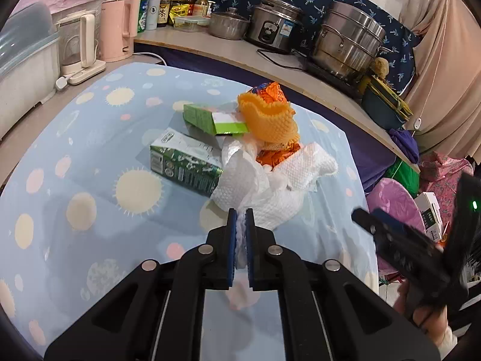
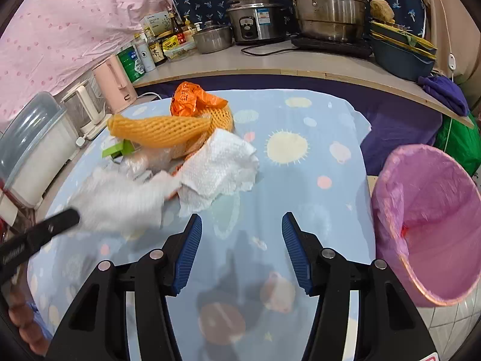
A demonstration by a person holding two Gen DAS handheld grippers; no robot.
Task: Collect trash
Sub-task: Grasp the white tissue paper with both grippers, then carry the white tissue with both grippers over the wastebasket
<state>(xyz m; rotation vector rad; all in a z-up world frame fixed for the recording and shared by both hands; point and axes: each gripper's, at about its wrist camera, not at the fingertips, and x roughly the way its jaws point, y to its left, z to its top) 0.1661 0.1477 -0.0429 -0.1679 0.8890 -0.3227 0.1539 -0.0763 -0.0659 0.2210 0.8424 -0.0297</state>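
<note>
Trash (image 1: pixel 240 138) lies heaped mid-desk (image 1: pixel 90 156): paper towel (image 1: pixel 279 201), foam net (image 1: pixel 267 120), cartons, wrapper. All appear light; the towel is soft and crushable, best pinched at an edge. Left gripper (image 1: pixel 240 216) clamps the towel's near corner. Right gripper (image 2: pixel 240 225) is spread wide, holding nothing. Lined bin (image 2: pixel 427 225) stands off the desk's right edge; slick tablecloth, cluttered kitchen.

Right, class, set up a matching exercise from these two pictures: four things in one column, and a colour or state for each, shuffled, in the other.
Column one:
1. left gripper
2. right gripper
3. foam fruit net
4. bin liner

Column two:
a. pink
b. open, holding nothing
c. orange-yellow
d. shut on a white paper towel

Pairs: 1-d, 2-b, 3-c, 4-a
</note>
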